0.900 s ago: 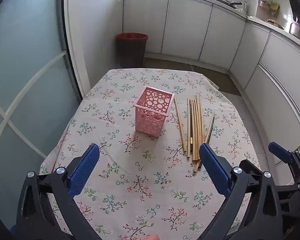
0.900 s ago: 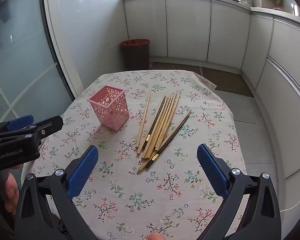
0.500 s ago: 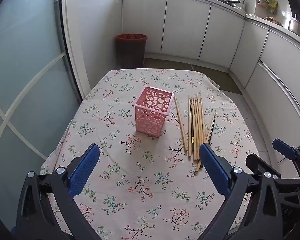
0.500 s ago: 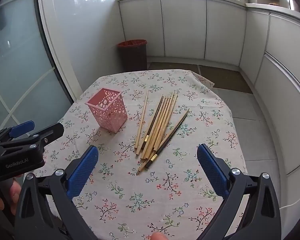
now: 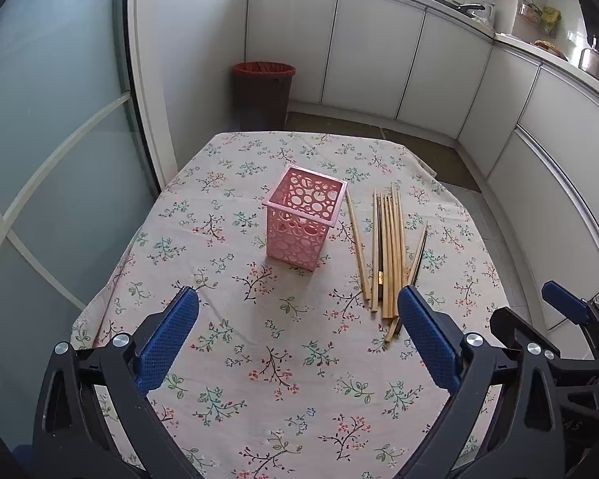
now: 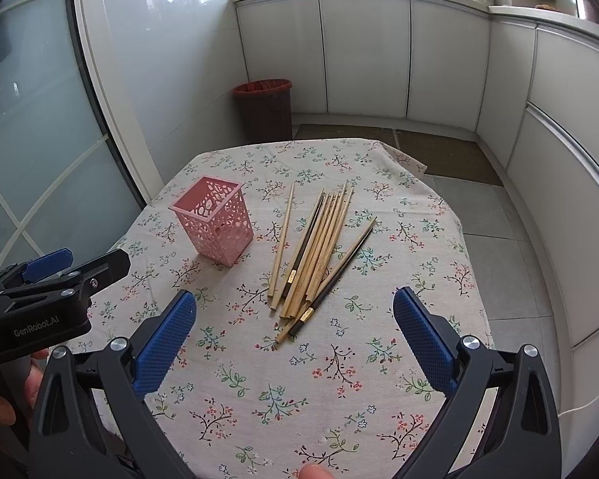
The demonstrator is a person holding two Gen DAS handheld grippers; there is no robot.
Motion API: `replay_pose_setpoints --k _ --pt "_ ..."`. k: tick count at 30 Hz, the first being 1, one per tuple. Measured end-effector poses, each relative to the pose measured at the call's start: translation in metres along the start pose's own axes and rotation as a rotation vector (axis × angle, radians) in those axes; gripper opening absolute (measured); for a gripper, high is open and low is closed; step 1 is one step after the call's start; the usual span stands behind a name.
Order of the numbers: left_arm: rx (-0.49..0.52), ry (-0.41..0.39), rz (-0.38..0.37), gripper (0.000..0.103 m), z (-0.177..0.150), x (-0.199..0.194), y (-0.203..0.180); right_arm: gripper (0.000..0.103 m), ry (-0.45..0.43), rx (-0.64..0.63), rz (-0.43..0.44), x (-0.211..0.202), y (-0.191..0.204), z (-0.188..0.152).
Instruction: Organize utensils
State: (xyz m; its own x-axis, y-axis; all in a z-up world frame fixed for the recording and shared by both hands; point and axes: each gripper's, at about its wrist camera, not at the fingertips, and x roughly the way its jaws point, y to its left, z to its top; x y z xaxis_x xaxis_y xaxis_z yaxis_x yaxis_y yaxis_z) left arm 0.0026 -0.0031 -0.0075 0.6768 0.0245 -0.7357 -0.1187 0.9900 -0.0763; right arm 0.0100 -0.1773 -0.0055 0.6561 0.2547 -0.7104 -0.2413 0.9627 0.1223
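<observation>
A pink perforated holder (image 5: 304, 221) (image 6: 215, 220) stands upright on the floral tablecloth (image 5: 275, 363) (image 6: 299, 379). To its right lie several wooden chopsticks (image 5: 387, 251) (image 6: 317, 247) in a loose bundle, one dark one among them. My left gripper (image 5: 297, 335) hangs open above the near part of the table, short of the holder, nothing between its blue pads. My right gripper (image 6: 295, 335) is open too, its jaws spread just short of the bundle's near ends. In the right wrist view the left gripper's body sits at the left edge, held by a hand (image 6: 4, 395).
A dark bin with a red rim (image 5: 263, 94) (image 6: 264, 107) stands on the floor beyond the table. White cabinets (image 5: 379, 56) run along the back and right. A frosted glass door (image 5: 40, 139) is close on the left. The table's right edge drops to a tiled floor (image 6: 495, 247).
Both views have crept slightly forward; the holder and chopsticks sit a little nearer. Both grippers stay wide open and nothing on the table has moved.
</observation>
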Motion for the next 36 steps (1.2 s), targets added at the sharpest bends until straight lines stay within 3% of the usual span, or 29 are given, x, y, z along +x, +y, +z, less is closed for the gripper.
replay_pose_setpoints --k 15,18,36 --pt "0.004 0.018 -0.005 0.096 -0.002 0.003 -0.001 0.096 0.006 0.001 -0.001 0.002 0.0 -0.003" --pt "0.033 -0.004 0.045 0.096 -0.003 0.002 -0.005 0.096 0.005 0.004 -0.003 0.001 -0.001 -0.003" --pt "0.025 0.017 0.031 0.096 -0.002 0.005 0.002 0.096 0.033 0.028 -0.006 0.01 -0.005 -0.004"
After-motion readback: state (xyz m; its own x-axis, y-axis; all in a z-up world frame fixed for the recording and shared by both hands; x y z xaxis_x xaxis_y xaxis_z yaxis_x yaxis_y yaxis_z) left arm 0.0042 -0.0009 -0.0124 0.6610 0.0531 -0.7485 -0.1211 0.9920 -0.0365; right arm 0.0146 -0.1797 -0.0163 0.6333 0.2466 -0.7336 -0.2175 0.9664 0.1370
